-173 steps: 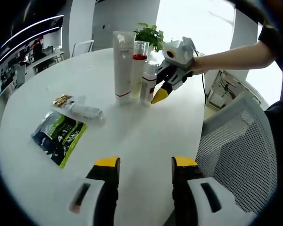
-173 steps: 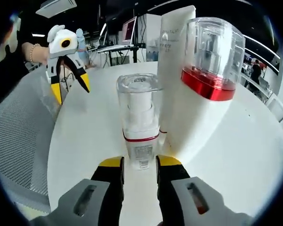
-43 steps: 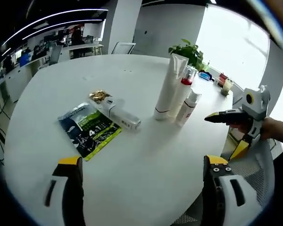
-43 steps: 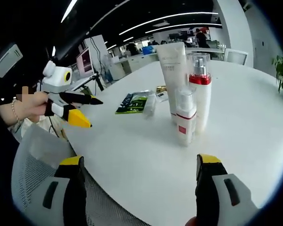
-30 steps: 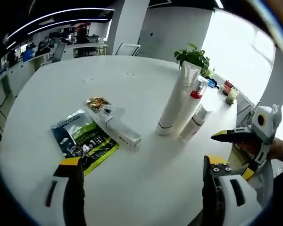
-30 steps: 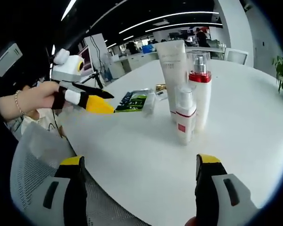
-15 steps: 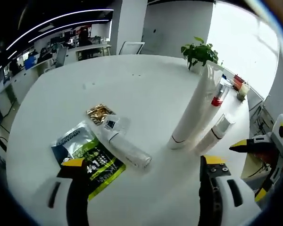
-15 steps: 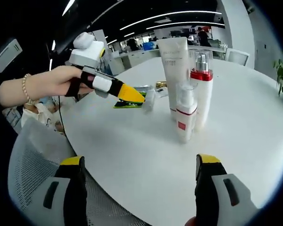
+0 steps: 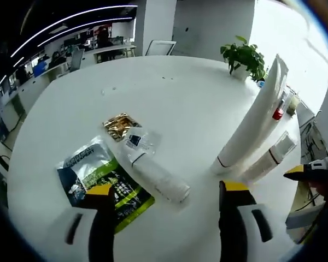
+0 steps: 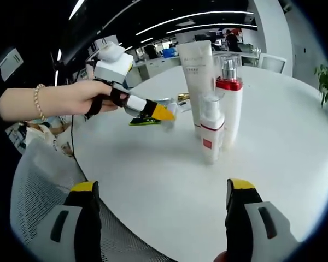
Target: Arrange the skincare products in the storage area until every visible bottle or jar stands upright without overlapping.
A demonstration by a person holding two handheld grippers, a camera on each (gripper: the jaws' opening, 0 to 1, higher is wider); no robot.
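Now left tool (image 9: pixel 167 194) (jaws apart) hovers over lying bottle (image 9: pixel 154 173).

Left gripper view: white tube (image 9: pixel 253 125) hides most of red-collared pump bottle (image 9: pixel 279 112). Green sachet (image 9: pixel 105 185) print illegible.

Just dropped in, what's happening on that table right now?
A person holds a gripper in each hand over a round white table. The left gripper, jaws open, reaches toward a clear bottle lying on its side beside a green sachet and a gold sachet. The white tube, red-collared pump bottle and small pump bottle stand upright close together. The right gripper is open and holds nothing.
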